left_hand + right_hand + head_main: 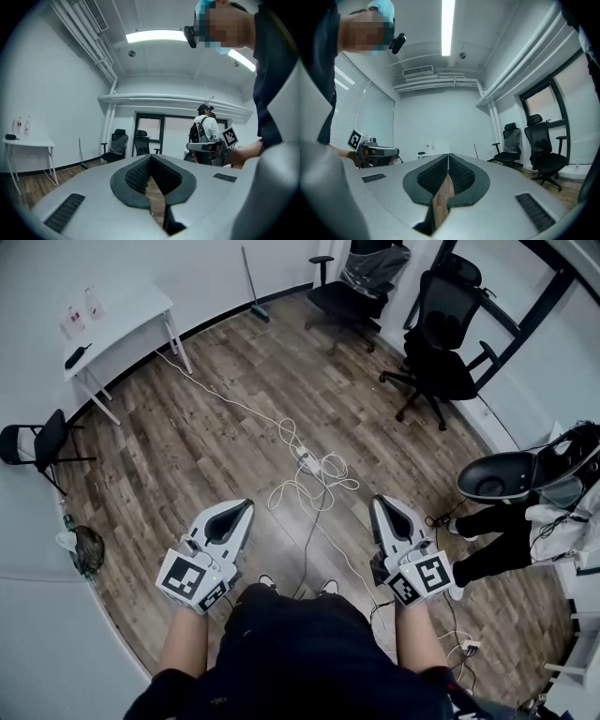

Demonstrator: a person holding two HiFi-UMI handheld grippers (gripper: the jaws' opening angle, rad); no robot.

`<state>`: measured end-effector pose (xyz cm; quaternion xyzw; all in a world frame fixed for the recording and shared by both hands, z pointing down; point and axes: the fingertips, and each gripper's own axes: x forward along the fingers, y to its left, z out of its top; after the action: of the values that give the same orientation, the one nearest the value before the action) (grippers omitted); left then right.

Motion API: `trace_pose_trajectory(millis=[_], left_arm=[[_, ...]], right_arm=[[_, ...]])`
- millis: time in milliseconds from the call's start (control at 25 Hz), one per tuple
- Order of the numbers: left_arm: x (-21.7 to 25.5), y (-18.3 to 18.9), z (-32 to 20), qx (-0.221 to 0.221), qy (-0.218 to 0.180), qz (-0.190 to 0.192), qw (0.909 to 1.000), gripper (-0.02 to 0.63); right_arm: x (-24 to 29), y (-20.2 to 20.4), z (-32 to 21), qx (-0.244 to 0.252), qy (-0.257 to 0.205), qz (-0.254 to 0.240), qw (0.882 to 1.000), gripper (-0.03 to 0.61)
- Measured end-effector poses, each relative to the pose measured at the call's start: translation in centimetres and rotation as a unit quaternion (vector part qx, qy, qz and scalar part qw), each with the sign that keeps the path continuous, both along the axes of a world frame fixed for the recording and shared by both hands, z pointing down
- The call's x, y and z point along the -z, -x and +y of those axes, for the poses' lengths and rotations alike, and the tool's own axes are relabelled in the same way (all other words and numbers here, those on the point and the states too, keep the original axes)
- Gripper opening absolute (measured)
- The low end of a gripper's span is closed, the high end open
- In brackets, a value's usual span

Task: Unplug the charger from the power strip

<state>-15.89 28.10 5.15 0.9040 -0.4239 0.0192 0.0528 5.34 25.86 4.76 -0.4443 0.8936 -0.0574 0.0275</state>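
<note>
Head view: the grey-white left gripper (pixel 246 509) and the matching right gripper (pixel 381 503) are held level side by side, each with a square-marker cube at its rear. The jaws of each are drawn together to a point, with nothing in them. On the brown wood-plank floor (pixel 216 437), ahead of both grippers and roughly midway between the lines they point along, lies the white power strip (pixel 304 461). Loose white cables (pixel 300 493) loop around it, the nearest loop between the strip and the gripper tips. The charger on the strip is too small to pick out with certainty. Neither gripper touches the strip. A white rectangular table (pixel 122 320) stands far ahead of the left gripper. Black mesh office chairs (pixel 441 343) stand far ahead of the right gripper.

Left gripper view: the black ribbed pads meet at their tips, closed on nothing. Only floor shows through the slit behind the tips. The right gripper appears off to the side, and a person with a backpack (pixel 205 129) stands beyond it.

Right gripper view: the pads are pressed together and empty. The left gripper sits off to the side, and the office chairs are ahead on the other side.
</note>
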Motion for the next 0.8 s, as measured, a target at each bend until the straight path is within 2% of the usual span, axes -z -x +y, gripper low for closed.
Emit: trace_pose_trajectory(millis=[120, 480, 600, 800], left_arm=[[-0.9, 1.8, -0.5, -0.003, 0.004, -0.009, 0.9999, 0.018], [-3.4, 8.0, -2.6, 0.003, 0.041, 0.038, 0.9984, 0.018], [-4.3, 8.7, -3.2, 0.007, 0.051, 0.045, 0.9977, 0.018], [-5.3, 8.1, -4.9, 0.006, 0.055, 0.026, 0.9981, 0.018]], right_arm=[[-0.4, 2.0, 0.0, -0.005, 0.003, 0.009, 1.000, 0.025], [-2.4, 6.9, 0.4, -0.014, 0.025, 0.037, 0.999, 0.025], [-3.5, 7.0, 0.2, -0.018, 0.037, 0.036, 0.998, 0.025], [-4.4, 6.1, -2.5, -0.024, 0.050, 0.022, 0.998, 0.025]])
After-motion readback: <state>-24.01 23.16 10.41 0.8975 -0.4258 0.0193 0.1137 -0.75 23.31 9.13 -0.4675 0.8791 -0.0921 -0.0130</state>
